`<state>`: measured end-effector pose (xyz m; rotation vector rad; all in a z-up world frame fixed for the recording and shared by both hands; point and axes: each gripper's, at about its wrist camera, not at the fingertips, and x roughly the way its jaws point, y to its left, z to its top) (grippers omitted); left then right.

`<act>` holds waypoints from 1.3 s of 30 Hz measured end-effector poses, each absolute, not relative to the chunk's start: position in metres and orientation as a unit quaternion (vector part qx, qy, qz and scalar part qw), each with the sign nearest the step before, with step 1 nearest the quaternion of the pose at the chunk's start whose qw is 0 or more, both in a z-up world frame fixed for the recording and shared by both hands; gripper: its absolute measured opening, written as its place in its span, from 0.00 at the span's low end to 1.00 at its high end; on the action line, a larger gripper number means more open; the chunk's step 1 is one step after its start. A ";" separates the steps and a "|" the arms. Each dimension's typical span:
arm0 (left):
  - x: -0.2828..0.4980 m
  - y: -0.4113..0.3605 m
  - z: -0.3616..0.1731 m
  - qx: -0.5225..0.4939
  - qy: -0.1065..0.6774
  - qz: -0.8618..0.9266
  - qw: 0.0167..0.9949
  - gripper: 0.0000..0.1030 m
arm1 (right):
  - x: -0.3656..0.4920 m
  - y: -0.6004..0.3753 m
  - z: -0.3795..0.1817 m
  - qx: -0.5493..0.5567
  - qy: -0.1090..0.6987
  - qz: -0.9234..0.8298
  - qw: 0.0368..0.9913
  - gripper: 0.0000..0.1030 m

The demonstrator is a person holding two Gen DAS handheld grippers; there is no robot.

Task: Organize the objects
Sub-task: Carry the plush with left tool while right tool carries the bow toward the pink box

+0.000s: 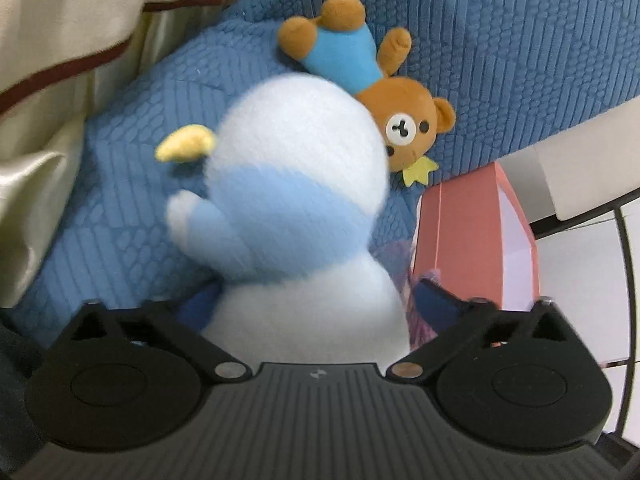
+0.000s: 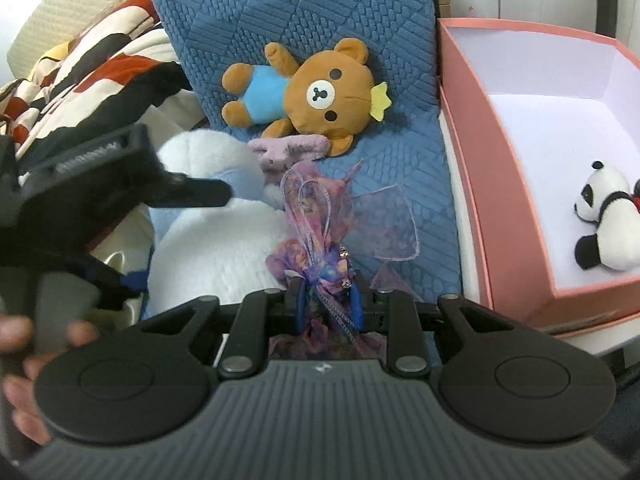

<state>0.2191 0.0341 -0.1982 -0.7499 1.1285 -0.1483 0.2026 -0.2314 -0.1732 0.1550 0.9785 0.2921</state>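
White-and-blue plush toy [image 1: 296,216], round and fuzzy with a yellow tuft, sits between the left gripper's [image 1: 316,300] spread jaws on the blue quilted cushion [image 2: 288,12].

The right gripper [image 2: 328,300] pinches one purple organza pouch [image 2: 316,216]. One brown teddy bear [image 2: 304,92] lies beyond; one panda plush [image 2: 604,216] rests inside one pink box [image 2: 480,152].

We see the brown plush bear [image 2: 304,92] on the blue quilted cushion [image 2: 320,12], left of the pink cardboard box [image 2: 480,152] containing the small plush panda [image 2: 608,216].

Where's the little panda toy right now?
In the right wrist view, the panda toy lies inside the pink box at the right edge, beside the blue quilted cushion.
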 end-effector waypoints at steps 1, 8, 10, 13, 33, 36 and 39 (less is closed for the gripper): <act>0.230 0.030 -0.205 -0.331 0.529 -0.057 0.779 1.00 | 0.204 -0.231 -0.173 0.071 0.470 0.140 0.869 0.25; 0.241 0.014 -0.216 -0.316 0.544 -0.041 0.776 1.00 | 0.215 -0.237 -0.183 0.067 0.490 0.124 0.860 0.25; 0.242 0.010 -0.218 -0.311 0.546 -0.043 0.776 1.00 | 0.218 -0.239 -0.185 0.066 0.496 0.121 0.857 0.25; 0.243 0.005 -0.222 -0.310 0.548 -0.046 0.775 1.00 | 0.222 -0.244 -0.187 0.065 0.499 0.120 0.855 0.25; 0.205 -0.011 -0.176 -0.296 0.553 -0.056 0.777 0.93 | 0.195 -0.280 -0.124 0.074 0.460 0.163 0.870 0.25; 0.196 -0.013 -0.162 -0.297 0.553 -0.061 0.776 0.93 | 0.190 -0.291 -0.109 0.084 0.449 0.165 0.874 0.25; 0.191 -0.016 -0.147 -0.303 0.551 -0.066 0.775 0.93 | 0.188 -0.300 -0.096 0.090 0.440 0.167 0.877 0.25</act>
